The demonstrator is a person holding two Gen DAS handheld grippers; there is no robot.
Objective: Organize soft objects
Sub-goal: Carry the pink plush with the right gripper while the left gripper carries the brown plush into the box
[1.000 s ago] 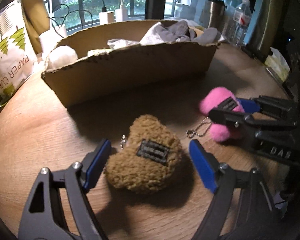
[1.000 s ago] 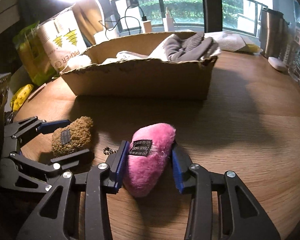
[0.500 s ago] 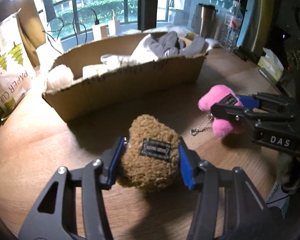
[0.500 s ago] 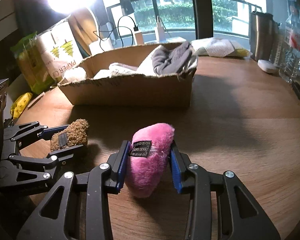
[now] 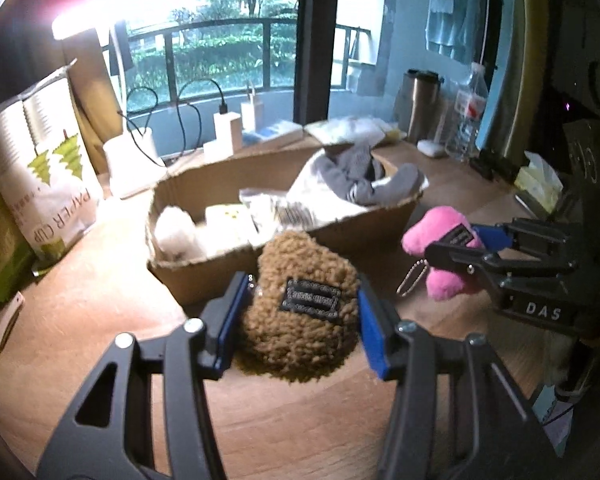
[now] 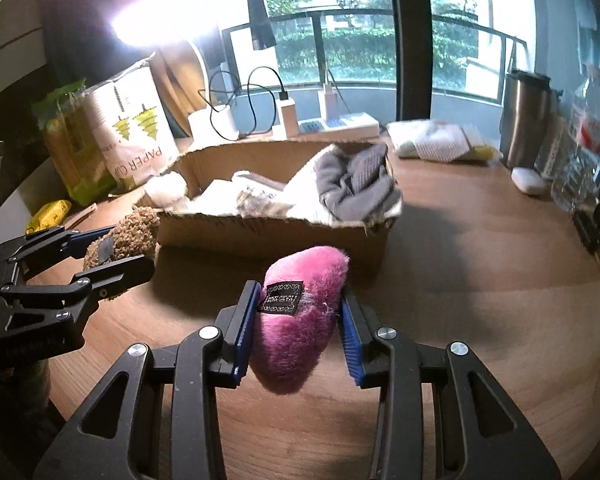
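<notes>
Wood worktop (image 5: 100, 312) by a balcony window, cardboard box (image 5: 204, 276) mid-worktop w/ grey cloth (image 5: 360, 180) already in.

L wrist view: left gripper (image 5: 300, 322) jaws just closed, clamped on brown plush (image 5: 300, 336) across its sides, held clear of worktop at the box's near wall.

R wrist view: right gripper (image 6: 298, 320) jaws clamped on pink plush (image 6: 300, 320) mid-body, also off the worktop, near the box's front corner.

Both toys look light, squashy, non-fragile; mid-body pinch should hold. Bead chain (image 5: 412, 280) dangles, could snag the box rim.
</notes>
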